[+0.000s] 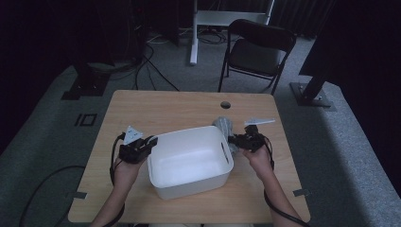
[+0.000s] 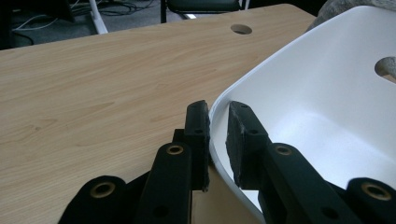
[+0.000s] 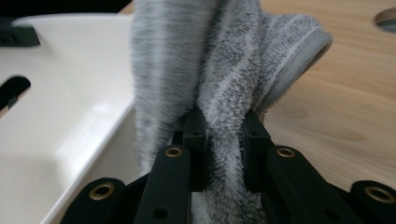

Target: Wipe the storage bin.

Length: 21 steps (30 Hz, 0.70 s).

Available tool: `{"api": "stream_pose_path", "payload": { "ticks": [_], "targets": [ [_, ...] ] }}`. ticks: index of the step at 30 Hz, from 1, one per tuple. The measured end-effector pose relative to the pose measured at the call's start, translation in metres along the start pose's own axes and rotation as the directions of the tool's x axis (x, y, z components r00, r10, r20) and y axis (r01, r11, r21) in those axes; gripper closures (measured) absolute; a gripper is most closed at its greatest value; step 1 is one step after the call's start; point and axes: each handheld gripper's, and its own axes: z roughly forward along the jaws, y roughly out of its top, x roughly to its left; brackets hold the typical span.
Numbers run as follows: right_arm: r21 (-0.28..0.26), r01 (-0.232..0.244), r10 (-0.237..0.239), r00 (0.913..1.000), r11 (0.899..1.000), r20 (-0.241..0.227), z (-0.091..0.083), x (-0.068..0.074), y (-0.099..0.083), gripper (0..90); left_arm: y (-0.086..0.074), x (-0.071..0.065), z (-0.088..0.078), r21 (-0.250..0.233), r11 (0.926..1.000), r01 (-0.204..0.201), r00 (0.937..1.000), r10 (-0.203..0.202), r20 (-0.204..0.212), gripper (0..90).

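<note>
No legible text, labels, brands, numbers or signs found on any surface in the views inspected.

Lab or studio: black curtains (image 1: 42,33), floor cables (image 1: 151,71), folding chair (image 1: 257,52).

We hold our left black two-jaw claw (image 1: 150,140) and right black two-jaw claw (image 1: 232,140) nearly closed, forearms angled inward.

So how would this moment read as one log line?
left gripper: clamps white plastic tub rim | right gripper: holds fluffy grey towel
</note>
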Motion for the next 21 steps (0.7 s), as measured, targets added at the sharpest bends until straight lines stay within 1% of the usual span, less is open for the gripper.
{"api": "stream_pose_path", "payload": {
  "ticks": [5,8,12,13,15,17,18,20,21],
  "targets": [
    [-0.047,-0.021,0.022,0.9996,0.999,0.018,-0.02,-0.004,-0.001,77.1,0.0,-0.001,0.0,-0.005,1.0,0.003,1.0,-0.003,-0.007,78.6],
    [-0.07,-0.018,0.02,0.9994,0.997,0.027,-0.032,-0.003,-0.002,77.1,0.0,-0.001,0.0,-0.005,1.0,0.001,0.9999,-0.001,-0.014,78.6],
    [-0.091,0.005,0.0,0.9987,0.996,0.051,-0.048,0.002,-0.004,77.1,0.0,0.0,0.0,-0.007,1.0,0.004,0.9996,-0.004,-0.028,78.7],
    [-0.087,0.025,-0.019,0.9975,0.996,0.069,-0.052,0.004,-0.006,77.1,0.0,0.0,0.0,-0.007,1.0,0.006,0.9996,-0.006,-0.028,78.7],
    [-0.086,0.032,-0.025,0.9962,0.996,0.083,-0.057,0.006,-0.009,77.0,0.0,0.001,0.0,-0.006,1.0,0.006,0.9996,-0.006,-0.029,78.6],
    [-0.106,0.001,0.004,0.9988,0.994,0.048,-0.063,0.005,-0.015,77.1,0.0,0.001,-0.001,-0.006,1.0,0.006,0.9995,-0.006,-0.032,78.6],
    [-0.11,-0.005,0.01,0.9992,0.994,0.039,-0.065,0.006,-0.018,77.0,0.0,0.001,-0.001,-0.006,1.0,0.006,0.9994,-0.006,-0.033,78.6],
    [-0.122,-0.012,0.015,0.9997,0.992,0.022,-0.07,0.007,-0.024,77.0,0.0,0.0,-0.001,-0.006,1.0,0.006,0.9993,-0.006,-0.036,78.7],
    [-0.113,-0.004,0.007,0.9997,0.994,0.025,-0.072,0.009,-0.026,77.0,0.0,0.0,-0.001,-0.005,1.0,0.003,0.9992,-0.003,-0.041,78.6]
  ]
}}
